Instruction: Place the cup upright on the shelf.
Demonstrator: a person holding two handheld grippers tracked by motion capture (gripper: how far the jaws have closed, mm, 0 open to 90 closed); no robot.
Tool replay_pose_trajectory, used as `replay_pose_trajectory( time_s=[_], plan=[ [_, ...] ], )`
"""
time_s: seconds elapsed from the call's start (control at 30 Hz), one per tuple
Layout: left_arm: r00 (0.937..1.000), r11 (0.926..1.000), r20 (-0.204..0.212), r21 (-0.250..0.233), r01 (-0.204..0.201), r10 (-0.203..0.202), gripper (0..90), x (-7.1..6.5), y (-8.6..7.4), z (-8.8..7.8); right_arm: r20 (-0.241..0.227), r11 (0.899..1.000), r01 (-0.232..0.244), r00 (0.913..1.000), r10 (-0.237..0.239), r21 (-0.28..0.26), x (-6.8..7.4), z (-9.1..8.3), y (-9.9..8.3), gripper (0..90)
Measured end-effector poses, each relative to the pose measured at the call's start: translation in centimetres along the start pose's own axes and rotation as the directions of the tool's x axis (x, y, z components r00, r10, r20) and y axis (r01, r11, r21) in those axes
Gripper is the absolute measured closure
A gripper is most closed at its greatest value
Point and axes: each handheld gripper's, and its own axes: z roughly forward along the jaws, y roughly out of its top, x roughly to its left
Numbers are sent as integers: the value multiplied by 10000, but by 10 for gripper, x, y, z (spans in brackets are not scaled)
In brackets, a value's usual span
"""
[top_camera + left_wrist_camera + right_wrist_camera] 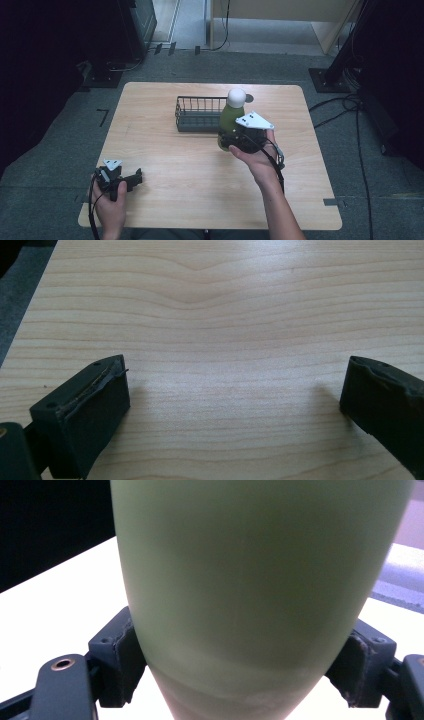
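Green bottle [230, 120] clamped in your right tool [231, 141].
Pale green body, round white cap, upright above the counter [165, 150], just beside the wire basket [197, 114]; your left tool [131, 179] rests with jaws apart.
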Motion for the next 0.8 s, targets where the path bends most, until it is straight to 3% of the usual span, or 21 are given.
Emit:
replay_pose_trajectory(
  time_s=[0.23, 0.63, 0.8],
  plan=[
    [10000, 10000, 28, 0, -18, 18, 0, 0, 0, 0, 282, 9999, 109, 9995, -111, 72, 1, 13, 16, 205],
    [10000, 10000, 37, 0, -17, 17, 0, 0, 0, 0, 103, 9994, -254, 9996, 257, -213, 2, 25, 47, 205],
    [10000, 10000, 32, -1, -48, 48, 0, -1, 0, 0, 182, 9997, -168, 9997, 171, -195, 0, 30, 54, 205]
  ],
)
